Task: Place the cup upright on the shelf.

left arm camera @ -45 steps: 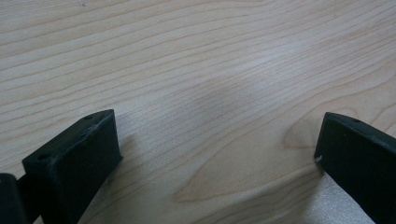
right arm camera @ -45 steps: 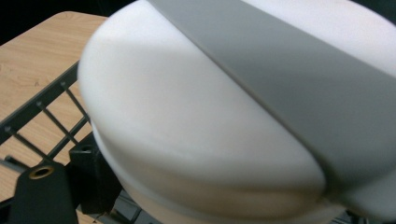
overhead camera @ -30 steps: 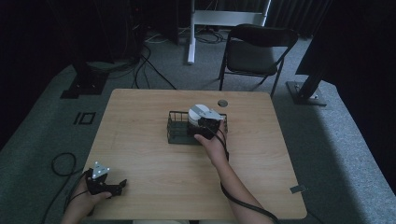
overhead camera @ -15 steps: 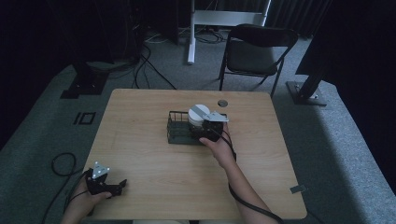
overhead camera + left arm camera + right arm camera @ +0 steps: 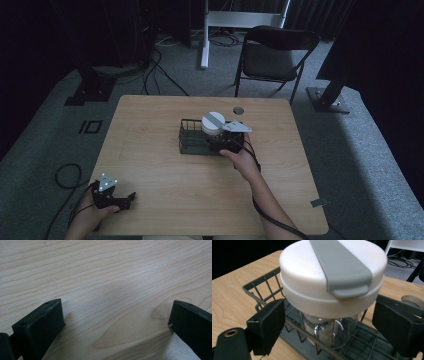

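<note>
the jaws of the right gripper (image 5: pixel 329 325) stand spread wide, one black pad on each side of a clear jar (image 5: pixel 329 330) with a white lid (image 5: pixel 312 287), and neither pad touches it. the jar stands upright inside a dark wire basket (image 5: pixel 269 287), just beyond the jaws, with the basket's near rail crossing between the pads and the glass. a grey strap (image 5: pixel 339 267) runs over the top of the lid and ends in a tab pointing back toward the jaws. past the right-hand pad a small round disc (image 5: pixel 412 301) lies on the wooden table (image 5: pixel 229 302).

from above, the right gripper (image 5: pixel 227 140) sits at the basket's (image 5: pixel 189 137) right end, close against the jar (image 5: pixel 213 122).

the left gripper's (image 5: pixel 115 322) jaws are also spread apart with bare wood (image 5: pixel 105 277) between them. it rests at the table's near left corner (image 5: pixel 111 196), well apart from the basket.
</note>
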`<state>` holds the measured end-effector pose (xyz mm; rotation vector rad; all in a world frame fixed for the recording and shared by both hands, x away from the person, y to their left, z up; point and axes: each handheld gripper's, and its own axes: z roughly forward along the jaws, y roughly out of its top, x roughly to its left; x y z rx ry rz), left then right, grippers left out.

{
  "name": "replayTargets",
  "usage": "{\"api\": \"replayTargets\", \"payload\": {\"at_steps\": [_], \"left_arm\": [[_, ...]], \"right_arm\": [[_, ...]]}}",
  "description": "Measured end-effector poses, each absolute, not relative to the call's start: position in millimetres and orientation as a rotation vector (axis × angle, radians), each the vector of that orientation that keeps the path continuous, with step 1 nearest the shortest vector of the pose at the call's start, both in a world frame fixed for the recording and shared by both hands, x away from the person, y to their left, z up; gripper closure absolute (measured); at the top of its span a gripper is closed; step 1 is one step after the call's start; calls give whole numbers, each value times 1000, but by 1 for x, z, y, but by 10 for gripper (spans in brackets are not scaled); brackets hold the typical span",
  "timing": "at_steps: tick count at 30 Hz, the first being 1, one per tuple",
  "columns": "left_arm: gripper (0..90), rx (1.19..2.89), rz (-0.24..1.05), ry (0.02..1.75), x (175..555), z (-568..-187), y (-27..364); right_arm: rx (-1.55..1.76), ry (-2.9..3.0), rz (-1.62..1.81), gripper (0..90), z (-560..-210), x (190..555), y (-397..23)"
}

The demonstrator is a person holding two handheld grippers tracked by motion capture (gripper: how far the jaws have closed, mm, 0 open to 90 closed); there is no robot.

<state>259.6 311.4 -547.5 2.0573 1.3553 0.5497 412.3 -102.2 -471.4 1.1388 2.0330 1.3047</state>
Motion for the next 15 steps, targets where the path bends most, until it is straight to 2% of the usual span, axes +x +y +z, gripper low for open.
{"api": "replayTargets", "payload": {"at_steps": [15], "left_arm": [[3,2057,550,1355,260,-548,311]], "right_arm": [[1101,2019,1366,114,-462,398,-119]]}}
